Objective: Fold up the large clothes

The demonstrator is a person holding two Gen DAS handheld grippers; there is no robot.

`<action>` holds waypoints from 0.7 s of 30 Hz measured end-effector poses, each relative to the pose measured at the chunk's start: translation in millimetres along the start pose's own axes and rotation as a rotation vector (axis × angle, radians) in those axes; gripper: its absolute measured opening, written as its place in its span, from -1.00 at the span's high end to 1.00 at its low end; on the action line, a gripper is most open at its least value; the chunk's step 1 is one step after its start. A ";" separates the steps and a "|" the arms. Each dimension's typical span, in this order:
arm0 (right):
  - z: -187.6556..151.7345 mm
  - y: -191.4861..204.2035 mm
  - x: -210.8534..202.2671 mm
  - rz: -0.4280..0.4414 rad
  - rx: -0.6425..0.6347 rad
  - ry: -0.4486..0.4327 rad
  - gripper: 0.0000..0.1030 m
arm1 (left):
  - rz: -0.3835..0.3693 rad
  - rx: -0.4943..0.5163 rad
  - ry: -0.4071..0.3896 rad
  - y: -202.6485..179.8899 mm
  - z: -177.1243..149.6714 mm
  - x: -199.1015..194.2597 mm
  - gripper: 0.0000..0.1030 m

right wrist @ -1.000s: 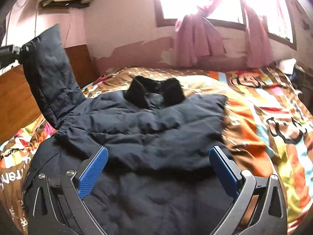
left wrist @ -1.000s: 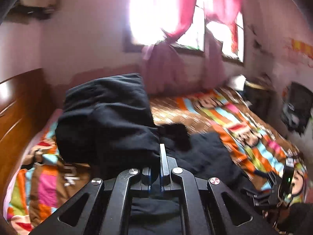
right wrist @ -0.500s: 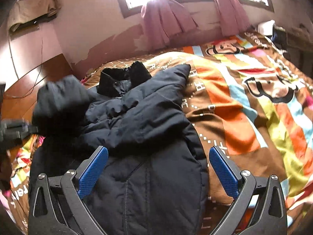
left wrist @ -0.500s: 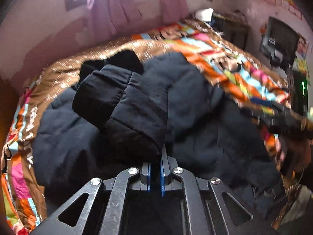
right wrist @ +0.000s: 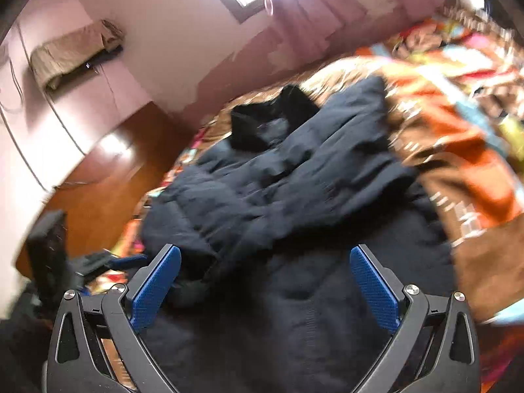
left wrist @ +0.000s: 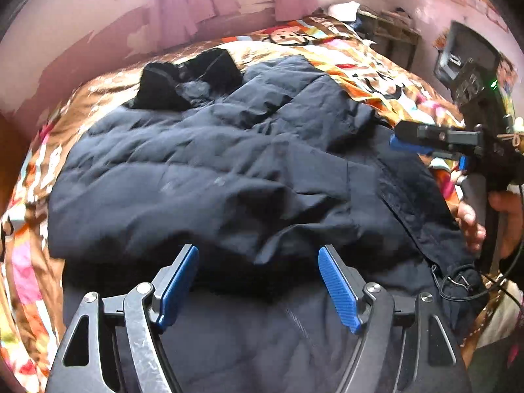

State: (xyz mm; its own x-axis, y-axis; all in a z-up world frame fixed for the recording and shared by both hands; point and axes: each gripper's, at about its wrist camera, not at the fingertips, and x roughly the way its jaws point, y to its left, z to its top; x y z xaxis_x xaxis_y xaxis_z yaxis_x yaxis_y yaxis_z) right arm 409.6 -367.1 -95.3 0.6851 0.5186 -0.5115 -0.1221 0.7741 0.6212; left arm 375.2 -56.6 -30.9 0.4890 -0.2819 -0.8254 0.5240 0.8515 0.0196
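A large dark navy padded jacket (left wrist: 209, 170) lies on the bed, collar (left wrist: 186, 78) at the far end, both sleeves laid across its front. My left gripper (left wrist: 258, 262) is open and empty just above the near part of the jacket. My right gripper (right wrist: 265, 262) is open and empty over the jacket (right wrist: 294, 196), whose collar (right wrist: 268, 121) points away. The right gripper also shows at the right edge of the left wrist view (left wrist: 425, 140), held by a hand. The right wrist view is blurred.
The bed carries a colourful cartoon-print cover (left wrist: 376, 75). A wooden headboard (right wrist: 98, 180) stands on the left. Pink curtains (left wrist: 196, 0) hang at the window on the far wall. A dark screen (left wrist: 468, 55) and shelves stand at the far right.
My left gripper has let go of the sleeve it held and opened; the sleeve now lies across the jacket. My right gripper has swung, staying open.
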 end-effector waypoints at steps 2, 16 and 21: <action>-4.0 -3.4 11.3 0.001 0.038 0.060 -0.98 | -0.001 -0.054 -0.011 11.7 -7.9 -5.4 -0.44; -12.7 3.1 37.6 -0.197 -0.017 0.169 0.83 | 0.156 -0.407 -0.132 117.2 -34.9 -26.5 -0.59; 6.4 38.9 7.3 -0.184 -0.139 0.044 0.92 | 0.205 -0.426 -0.155 126.6 -44.5 -30.7 -0.59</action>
State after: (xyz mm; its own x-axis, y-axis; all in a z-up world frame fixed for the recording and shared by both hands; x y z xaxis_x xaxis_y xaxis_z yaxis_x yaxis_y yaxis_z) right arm 414.5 -335.5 -71.1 0.6733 0.3774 -0.6357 -0.0979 0.8978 0.4293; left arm 395.5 79.6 -28.2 0.6668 -0.1248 -0.7347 0.0903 0.9921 -0.0866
